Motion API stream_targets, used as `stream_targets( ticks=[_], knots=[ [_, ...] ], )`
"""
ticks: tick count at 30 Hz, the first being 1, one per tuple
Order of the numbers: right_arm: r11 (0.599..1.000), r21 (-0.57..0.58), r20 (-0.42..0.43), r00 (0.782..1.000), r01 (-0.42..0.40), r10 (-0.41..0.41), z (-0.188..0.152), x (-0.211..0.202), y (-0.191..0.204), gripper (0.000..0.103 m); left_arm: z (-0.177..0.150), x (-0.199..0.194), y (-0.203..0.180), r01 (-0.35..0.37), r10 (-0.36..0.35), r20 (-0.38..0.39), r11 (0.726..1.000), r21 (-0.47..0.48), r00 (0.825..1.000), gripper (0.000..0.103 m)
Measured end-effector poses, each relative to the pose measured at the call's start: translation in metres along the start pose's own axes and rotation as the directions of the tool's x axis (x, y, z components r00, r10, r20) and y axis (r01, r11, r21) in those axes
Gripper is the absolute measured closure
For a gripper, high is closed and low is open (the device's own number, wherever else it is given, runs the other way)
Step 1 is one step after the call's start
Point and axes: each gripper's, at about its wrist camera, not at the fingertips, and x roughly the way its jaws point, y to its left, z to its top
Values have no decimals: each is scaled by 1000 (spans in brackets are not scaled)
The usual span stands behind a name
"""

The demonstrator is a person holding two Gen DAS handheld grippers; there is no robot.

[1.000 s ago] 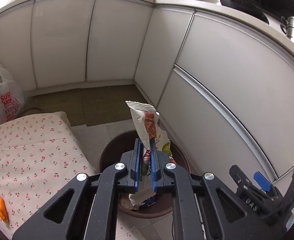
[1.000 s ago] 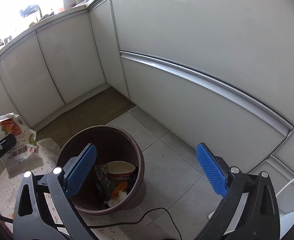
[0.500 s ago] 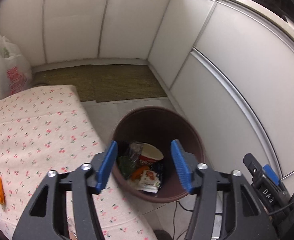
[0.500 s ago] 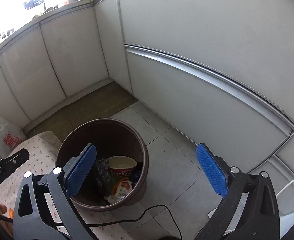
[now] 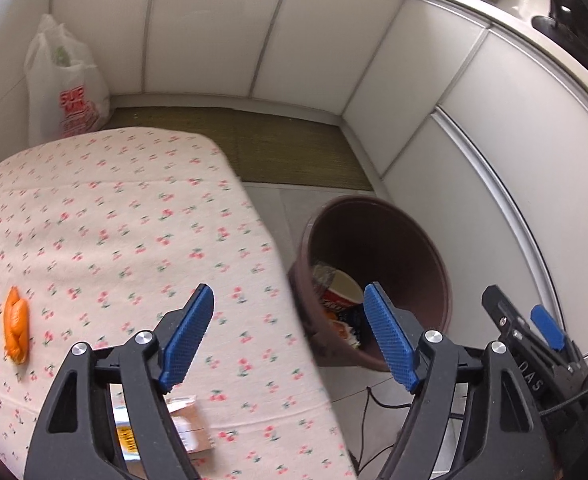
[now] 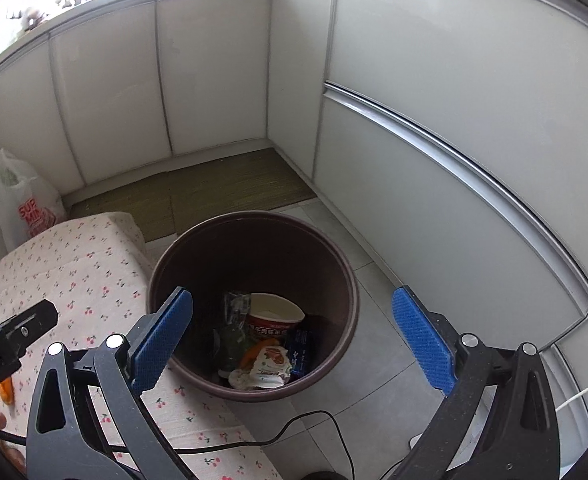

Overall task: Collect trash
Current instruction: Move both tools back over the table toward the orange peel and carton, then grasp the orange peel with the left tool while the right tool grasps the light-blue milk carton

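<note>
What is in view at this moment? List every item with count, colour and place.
Trash bin: 1, dark brown, on the floor beside the table.
Noodle cup: 1, white and red, inside the bin.
Snack wrapper: 1, white, inside the bin at the front.
Orange scrap: 1, orange, on the tablecloth's left side.
Packet: 1, brown and white, at the table's near edge, partly hidden.
Tablecloth: 1, pink with cherries, covering the table.
Plastic bag: 1, white with red print, by the cabinets.
Floor mat: 1, olive, along the cabinets.
Left claw: 1, black with blue pads, open.
Right claw: 1, same colours, open.
</note>
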Motion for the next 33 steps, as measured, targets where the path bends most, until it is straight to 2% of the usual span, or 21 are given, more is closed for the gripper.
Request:
stream_targets(
  ticks=[7, 12, 19, 24, 27, 29, 30, 33],
  knots=[
    [995, -94, -5, 999, -44, 44, -5, -8, 45, 7, -19, -8, 53, -79, 78, -16, 995, -63, 997, 27],
    [983, -158, -8, 996, -89, 89, -10, -18, 82, 7, -23, -18, 105, -170, 168, -26, 979, -115, 985, 25],
    [952, -271, -46, 989, -146, 139, -24, -27, 136, 7, -27, -24, 192, -315, 310, -56, 927, -204, 949, 23],
    [920, -350, -63, 984, -178, 166, -36, -29, 163, 7, -36, -17, 239, -363, 344, -116, 895, -259, 932, 23],
    [876, -384, -96, 956, -292, 276, -43, -32, 176, 7, -43, -10, 253, -377, 350, -145, 889, -261, 925, 23],
    [819, -427, -162, 924, -383, 347, -50, -29, 188, 7, -47, -4, 255, -376, 347, -155, 894, -244, 925, 23],
    [796, -451, -178, 915, -403, 363, -55, -28, 194, 7, -47, -1, 256, -375, 346, -158, 896, -236, 925, 23],
    [693, -555, -240, 887, -459, 395, -75, -27, 209, 7, -50, 7, 261, -361, 325, -178, 901, -242, 929, 23]
  ],
)
